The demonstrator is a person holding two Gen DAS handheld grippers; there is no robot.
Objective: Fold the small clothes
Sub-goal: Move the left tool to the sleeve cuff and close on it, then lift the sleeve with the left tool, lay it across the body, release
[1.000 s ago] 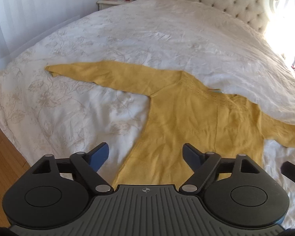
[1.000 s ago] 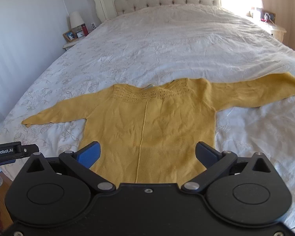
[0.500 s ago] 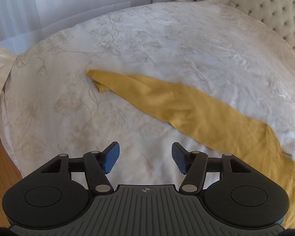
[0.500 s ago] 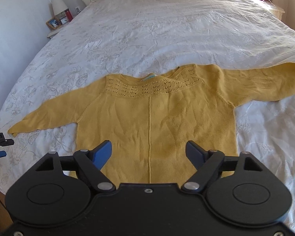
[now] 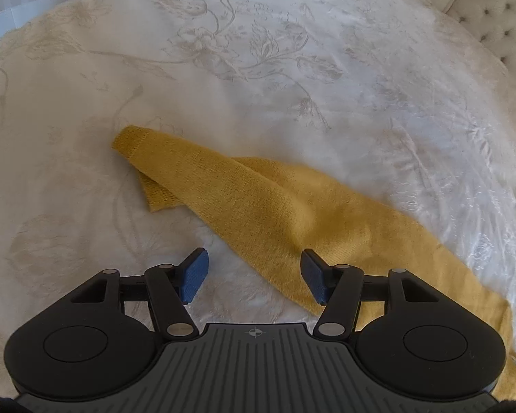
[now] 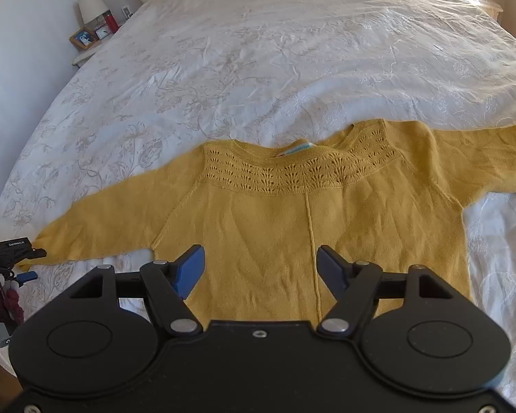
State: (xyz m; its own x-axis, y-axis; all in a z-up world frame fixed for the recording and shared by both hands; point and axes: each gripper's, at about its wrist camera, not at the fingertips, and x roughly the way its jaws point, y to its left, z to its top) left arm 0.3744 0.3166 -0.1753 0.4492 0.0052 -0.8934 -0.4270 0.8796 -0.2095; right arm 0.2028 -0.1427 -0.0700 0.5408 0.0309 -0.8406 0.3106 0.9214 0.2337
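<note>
A mustard yellow knit sweater [image 6: 292, 227] lies flat on the white bed, neckline away from me, both sleeves spread out. Its left sleeve [image 5: 258, 206] runs diagonally through the left wrist view, with the cuff [image 5: 134, 144] partly folded under. My left gripper [image 5: 254, 275] is open, low over the sleeve's near part, holding nothing. It also shows small at the left edge of the right wrist view [image 6: 17, 251], by the cuff. My right gripper [image 6: 261, 270] is open and empty above the sweater's lower body.
The white floral bedspread [image 6: 292, 51] covers the whole bed. A nightstand with a lamp [image 6: 91, 3] and picture frame [image 6: 82, 38] stands at the far left. A tufted headboard [image 5: 498, 27] is at the far end.
My left gripper has moved left and down toward the left sleeve, which now fills its view. My right gripper has moved down closer to the sweater's body. Both stayed open.
</note>
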